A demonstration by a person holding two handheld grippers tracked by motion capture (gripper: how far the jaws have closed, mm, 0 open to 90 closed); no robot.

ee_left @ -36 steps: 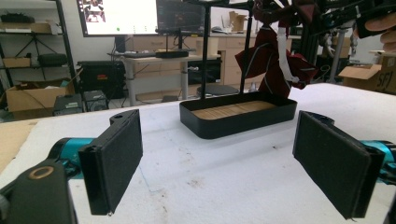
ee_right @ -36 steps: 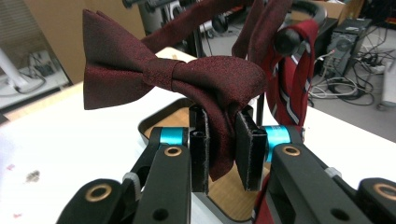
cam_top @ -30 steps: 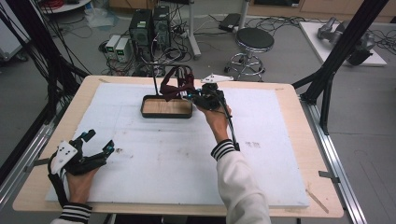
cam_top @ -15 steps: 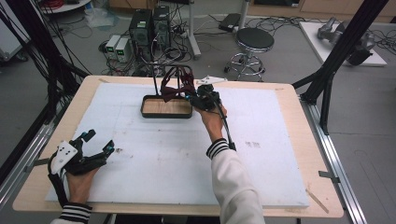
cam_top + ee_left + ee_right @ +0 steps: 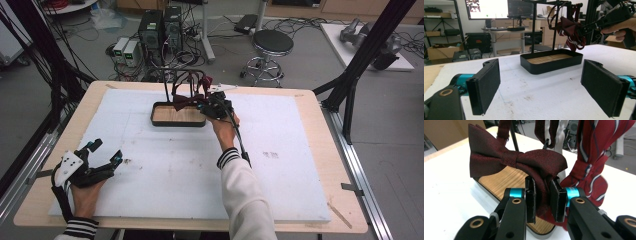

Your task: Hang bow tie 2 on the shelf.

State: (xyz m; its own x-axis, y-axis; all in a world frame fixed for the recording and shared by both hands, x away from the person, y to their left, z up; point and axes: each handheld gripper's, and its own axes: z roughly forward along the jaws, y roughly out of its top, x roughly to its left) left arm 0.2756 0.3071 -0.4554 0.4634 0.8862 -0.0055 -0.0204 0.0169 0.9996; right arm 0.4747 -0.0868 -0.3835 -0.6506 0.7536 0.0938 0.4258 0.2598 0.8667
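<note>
My right gripper (image 5: 542, 195) is clamped on one wing of a dark red bow tie (image 5: 509, 157), the fabric pinched between its two black pads. The bow tie hangs above the near end of a shallow black tray (image 5: 156, 120) with a wooden floor, which sits toward the far side of the white table cover (image 5: 165, 170). Just beside the bow tie hangs a red tie with pale stripes (image 5: 594, 157), on a black rack (image 5: 534, 25) standing behind the tray. My left gripper (image 5: 102, 159) rests at the near left corner of the table, well apart from the tray, its jaws wide apart and holding nothing.
</note>
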